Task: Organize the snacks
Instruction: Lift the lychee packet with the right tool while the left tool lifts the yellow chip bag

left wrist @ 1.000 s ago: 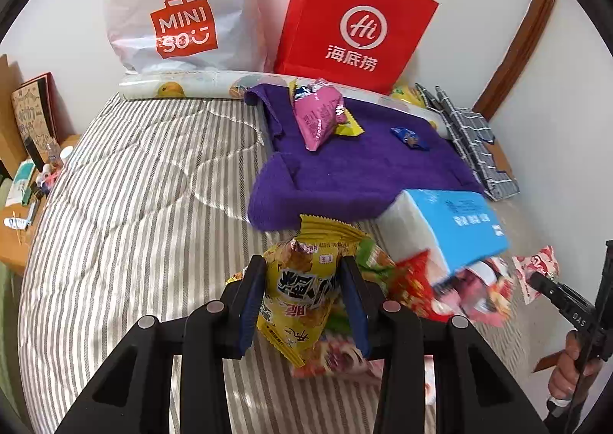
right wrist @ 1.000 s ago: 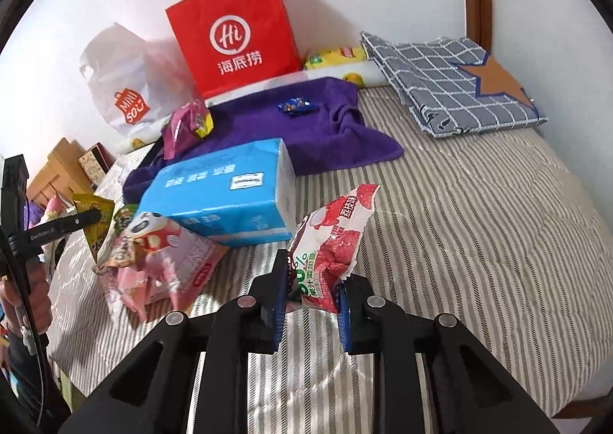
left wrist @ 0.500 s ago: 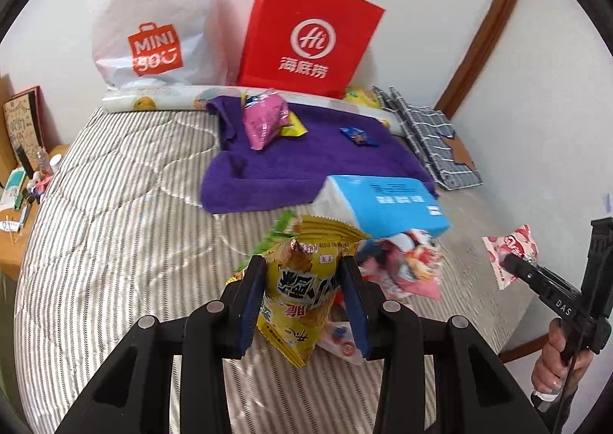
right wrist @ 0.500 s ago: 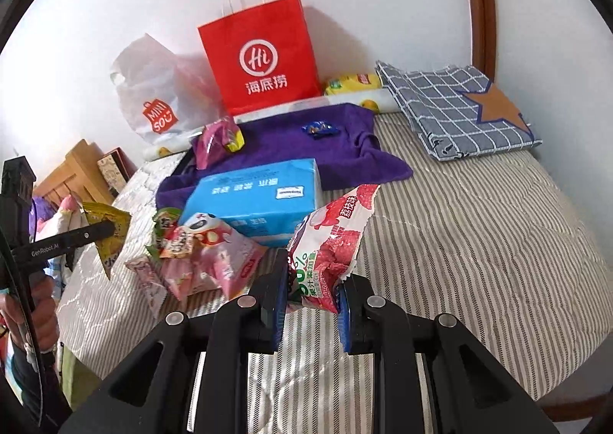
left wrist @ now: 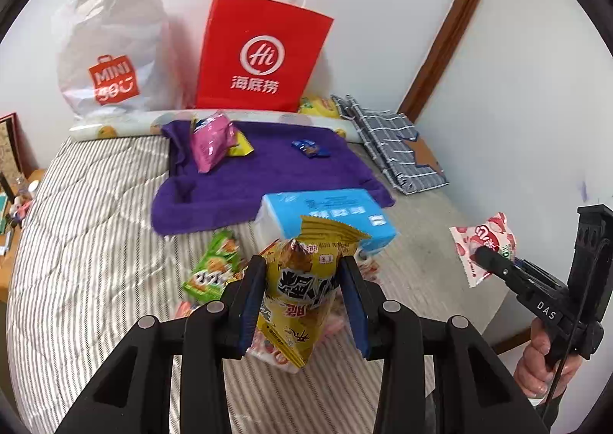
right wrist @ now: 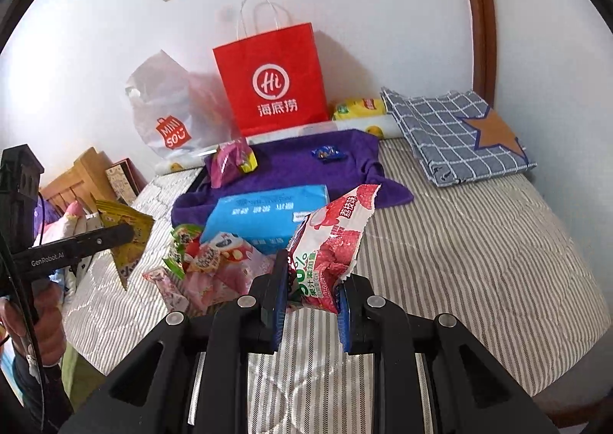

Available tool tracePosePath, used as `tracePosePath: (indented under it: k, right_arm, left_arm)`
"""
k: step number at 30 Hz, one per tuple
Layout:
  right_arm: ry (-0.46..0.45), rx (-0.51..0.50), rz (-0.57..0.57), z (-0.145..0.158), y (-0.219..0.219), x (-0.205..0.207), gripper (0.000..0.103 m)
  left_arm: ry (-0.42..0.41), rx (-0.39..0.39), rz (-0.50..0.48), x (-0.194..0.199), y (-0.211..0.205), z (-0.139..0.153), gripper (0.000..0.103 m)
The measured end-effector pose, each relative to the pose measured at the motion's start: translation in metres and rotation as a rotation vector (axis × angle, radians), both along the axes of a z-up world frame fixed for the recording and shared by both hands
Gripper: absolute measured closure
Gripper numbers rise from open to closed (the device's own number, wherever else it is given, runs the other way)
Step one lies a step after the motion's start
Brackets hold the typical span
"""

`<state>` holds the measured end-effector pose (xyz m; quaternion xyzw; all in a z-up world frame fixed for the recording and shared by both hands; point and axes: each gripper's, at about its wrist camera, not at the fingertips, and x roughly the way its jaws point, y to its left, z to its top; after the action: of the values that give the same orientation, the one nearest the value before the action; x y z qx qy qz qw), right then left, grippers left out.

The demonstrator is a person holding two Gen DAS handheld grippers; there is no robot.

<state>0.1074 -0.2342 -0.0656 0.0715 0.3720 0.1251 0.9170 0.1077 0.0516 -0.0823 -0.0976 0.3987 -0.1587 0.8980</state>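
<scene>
Yellow snack packet point(left wrist: 302, 292) upright, left gripper point(left wrist: 302, 303) clamped

Bare striped mattress point(right wrist: 479, 250) open at right and near: free passage. Left of centre blocked by blue tissue pack point(right wrist: 264, 215) with snack pile point(right wrist: 207, 261) just in front. Purple towel point(left wrist: 268, 173) beyond carries pink packet point(left wrist: 210, 139), small blue packet point(left wrist: 310, 147). Far edge walled by red paper bag point(right wrist: 272, 81), white plastic bag point(right wrist: 168, 108), folded checked cloth point(right wrist: 452, 127).
</scene>
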Motion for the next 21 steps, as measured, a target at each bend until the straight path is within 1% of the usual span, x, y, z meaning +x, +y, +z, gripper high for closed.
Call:
tracePosePath:
  k: [7,11,18,21]
  right_arm:
    - [-0.025,0.004,0.012,0.014,0.006,0.014,0.081]
    - [-0.032,0.007,0.025,0.017,0.008,0.024,0.081]
    - [-0.033,0.014,0.041,0.018,0.010,0.044,0.081]
    - [-0.035,0.010,0.041,0.018,0.011,0.053,0.081]
  left_arm:
    - [-0.019,-0.012,-0.036,0.018,-0.014,0.015,0.066]
    - [-0.034,-0.012,-0.050,0.026,-0.022,0.020,0.066]
    - [-0.033,-0.015,-0.036,0.046,-0.028,0.018,0.066]
    - [-0.043,0.006,-0.015,0.053,-0.031,0.014,0.066]
